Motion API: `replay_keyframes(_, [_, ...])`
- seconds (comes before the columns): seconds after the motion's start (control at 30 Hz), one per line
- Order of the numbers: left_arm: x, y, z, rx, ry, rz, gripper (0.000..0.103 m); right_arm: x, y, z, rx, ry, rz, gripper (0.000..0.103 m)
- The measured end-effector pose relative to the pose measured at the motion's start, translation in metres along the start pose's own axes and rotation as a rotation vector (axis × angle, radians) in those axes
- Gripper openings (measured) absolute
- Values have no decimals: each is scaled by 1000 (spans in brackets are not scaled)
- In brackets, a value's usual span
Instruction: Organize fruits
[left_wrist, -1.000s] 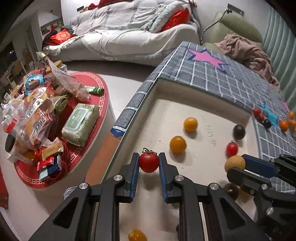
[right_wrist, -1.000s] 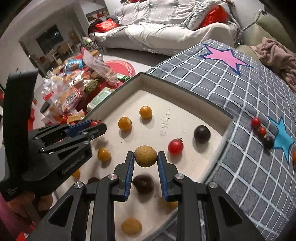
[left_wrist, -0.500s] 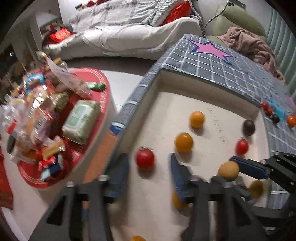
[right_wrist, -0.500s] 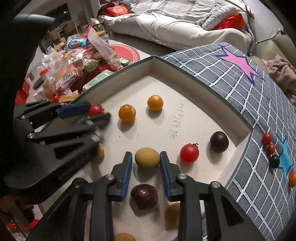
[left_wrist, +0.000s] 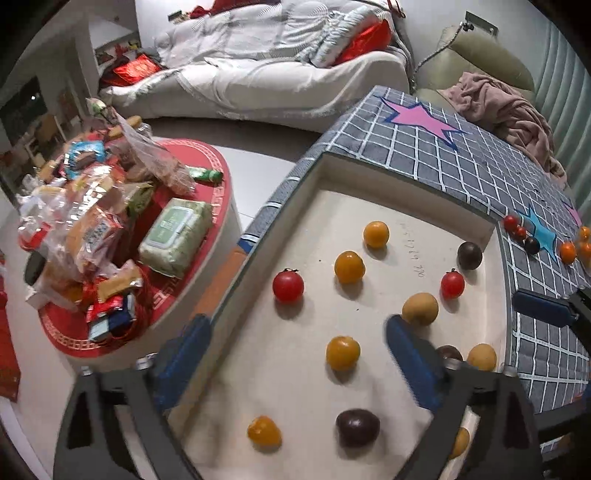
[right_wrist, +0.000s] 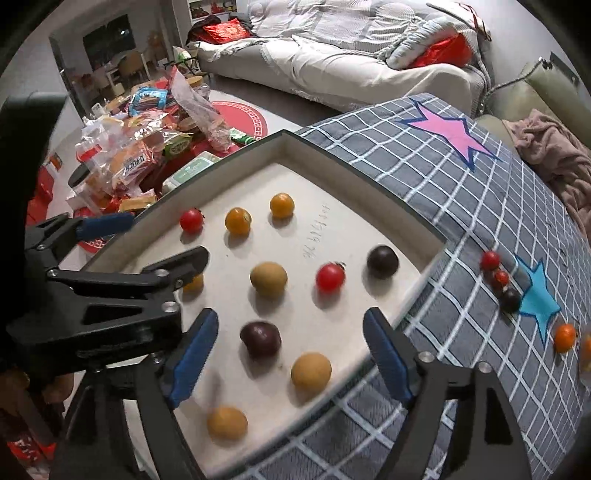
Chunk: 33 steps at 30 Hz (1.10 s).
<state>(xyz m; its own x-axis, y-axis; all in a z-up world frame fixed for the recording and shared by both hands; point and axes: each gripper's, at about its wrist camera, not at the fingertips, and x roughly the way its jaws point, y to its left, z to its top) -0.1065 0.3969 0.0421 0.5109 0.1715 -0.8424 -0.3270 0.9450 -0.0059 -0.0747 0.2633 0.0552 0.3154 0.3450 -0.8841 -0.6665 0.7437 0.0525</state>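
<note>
Jaws of both the left gripper (left_wrist: 295, 354) and right gripper (right_wrist: 290, 354) are opening with nothing gripped, the red tomato (left_wrist: 288, 285) and tan fruit (right_wrist: 268, 279) lying beyond them in the tray (right_wrist: 369, 192), small, smooth, easily bruised, best pinched gently across their middles.

Home living room, blanket-draped sofa (left_wrist: 280, 74), round table (left_wrist: 207, 192) heaped with snack packets (left_wrist: 92, 229) (mostly wrapped)

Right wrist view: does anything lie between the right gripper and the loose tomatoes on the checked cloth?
Nothing visible does. The loose tomatoes lie on the checked cloth, outside the tray. The right gripper, its fingers opening and empty, hovers over the tray's near corner, with only bare cloth toward them.
</note>
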Motion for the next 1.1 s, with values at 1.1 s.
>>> replay_keyframes(1.1, [-75,-16,-51,29,10,45,102,-83,4,-33,86,-22,-5,103])
